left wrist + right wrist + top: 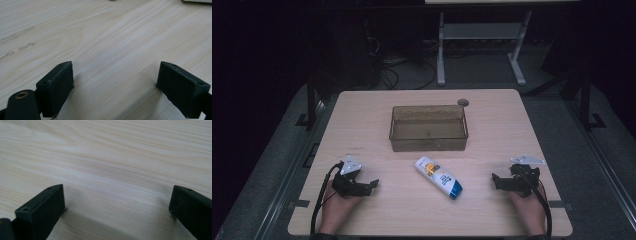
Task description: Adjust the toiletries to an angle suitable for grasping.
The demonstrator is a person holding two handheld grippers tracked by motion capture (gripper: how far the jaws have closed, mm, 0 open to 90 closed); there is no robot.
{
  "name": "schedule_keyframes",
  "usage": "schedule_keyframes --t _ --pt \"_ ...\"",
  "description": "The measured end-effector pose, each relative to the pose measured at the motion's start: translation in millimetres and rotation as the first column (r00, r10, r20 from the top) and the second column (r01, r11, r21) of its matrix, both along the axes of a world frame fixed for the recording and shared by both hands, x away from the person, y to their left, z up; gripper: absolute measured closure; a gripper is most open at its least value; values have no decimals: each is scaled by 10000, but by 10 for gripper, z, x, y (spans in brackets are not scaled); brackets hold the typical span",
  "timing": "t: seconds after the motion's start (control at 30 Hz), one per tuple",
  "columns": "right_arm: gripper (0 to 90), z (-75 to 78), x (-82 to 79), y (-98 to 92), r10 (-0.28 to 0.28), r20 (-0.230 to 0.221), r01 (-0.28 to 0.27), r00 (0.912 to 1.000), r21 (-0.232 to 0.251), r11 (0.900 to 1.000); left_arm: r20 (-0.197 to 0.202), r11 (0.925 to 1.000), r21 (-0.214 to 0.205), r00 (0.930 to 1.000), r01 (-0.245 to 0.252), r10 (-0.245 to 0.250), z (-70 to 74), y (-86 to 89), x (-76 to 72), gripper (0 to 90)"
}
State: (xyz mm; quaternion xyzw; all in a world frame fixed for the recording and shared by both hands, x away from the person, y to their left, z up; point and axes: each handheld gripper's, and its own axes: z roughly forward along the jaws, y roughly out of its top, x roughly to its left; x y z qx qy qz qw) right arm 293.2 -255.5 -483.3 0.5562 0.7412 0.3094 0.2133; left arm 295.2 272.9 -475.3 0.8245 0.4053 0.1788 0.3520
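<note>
A white bottle (440, 177) with a blue cap and an orange-and-blue label lies on its side on the pale wooden table (492, 125). Taking that bottle as the landmark: its white end points toward the far left, its blue cap toward the near right, so it lies slanted across the table's middle.

Just beyond the bottle, on the far side, stands a clear brownish rectangular bin (428, 128), its long side running across the table; bottle and bin are close but apart. Past the bin's far right corner, a small round grey disc (463, 102) sits flush with the table top.

The left gripper (371, 184) rests to the left of the bottle, near the front edge, held by the person's left hand (336, 202), and points toward the bottle. In the left gripper view its 2 black jaws stand wide apart with only bare wood grain between them, and a sliver of the white bottle shows at the top right corner.

The right gripper (494, 180) lies to the right of the bottle, about as far from it as the left one, held by the right hand (528, 205) and also pointing inward. In the right gripper view its 2 jaws are spread wide with nothing between them.

Neither gripper touches the bottle.
</note>
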Motion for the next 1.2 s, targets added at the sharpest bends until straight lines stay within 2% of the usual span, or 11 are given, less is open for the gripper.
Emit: schedule_keyframes --t 0.2,0.27,0.4,0.53,0.73,0.77,0.8,0.93,0.97,1.03,1.2 --pt "0 0 10 -7 2 3 -2 10000 10 10000 7 9999 1 9999 128 -128 -1 -16 8 125" --pt "35 3 -1 -24 3 70 -3 10000 27 10000 3 9998 -9 9999 173 -173 -1 -19 10 125" --pt "196 52 -31 -67 -136 50 136 9999 49 9999 3 9998 -5 9998 221 -221 -1 -21 9 125" --pt "318 101 -34 -103 -7 -227 16 9997 433 9991 -10 9996 -10 9996 282 -282 -1 -22 7 125" --pt "539 155 -48 -115 518 -412 -478 9978 922 9946 -7 9996 -13 9996 282 -282 -1 -23 4 125" --pt "539 155 -48 -115 518 -412 -478 9978 922 9946 -7 9996 -13 9996 282 -282 -1 -23 4 126" --pt "624 168 -54 -106 716 -416 -671 9966 1011 9926 5 9996 -21 9996 276 -276 -2 -23 0 126" --pt "779 202 -54 -84 1186 -465 -1125 9918 1172 9867 1 9996 -16 9996 278 -278 -1 -23 -5 126" --pt "779 202 -54 -84 1186 -465 -1125 9918 1172 9867 -3 9996 -15 9996 282 -282 -1 -23 -5 126" --pt "894 220 -48 -79 1421 -421 -1353 9890 1347 9816 0 9996 -16 9996 280 -280 -1 -23 -5 126" --pt "896 231 -34 -50 1747 -483 -1652 9834 1577 9736 -2 9994 -23 9994 345 -345 -1 -21 -2 125"
